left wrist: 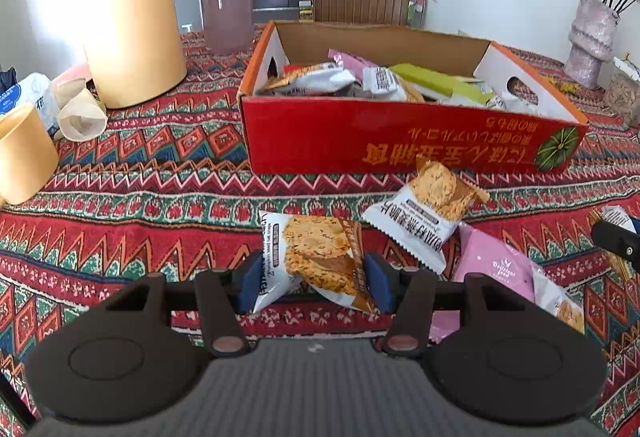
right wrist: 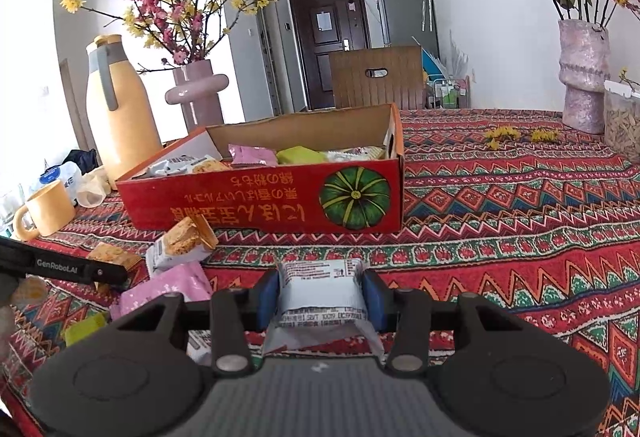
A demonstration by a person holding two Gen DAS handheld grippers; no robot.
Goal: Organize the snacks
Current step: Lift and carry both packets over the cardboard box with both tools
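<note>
The left hand-held gripper (left wrist: 314, 279) has its pads pressed on a biscuit packet (left wrist: 316, 257) low over the table (left wrist: 140, 205). The right hand-held gripper (right wrist: 322, 295) clamps a white packet (right wrist: 322, 289), back side up. The red cardboard box (left wrist: 400, 141) stands beyond, already part filled. More snacks lie loose on the cloth: another biscuit packet (left wrist: 424, 217) and a pink packet (left wrist: 496, 269).

Both wrappers are slick and puffy, so either could slide out on the way to the box, or catch its near wall. The white packet's front is hidden, and the pink packet is partly covered by the gripper body.
</note>
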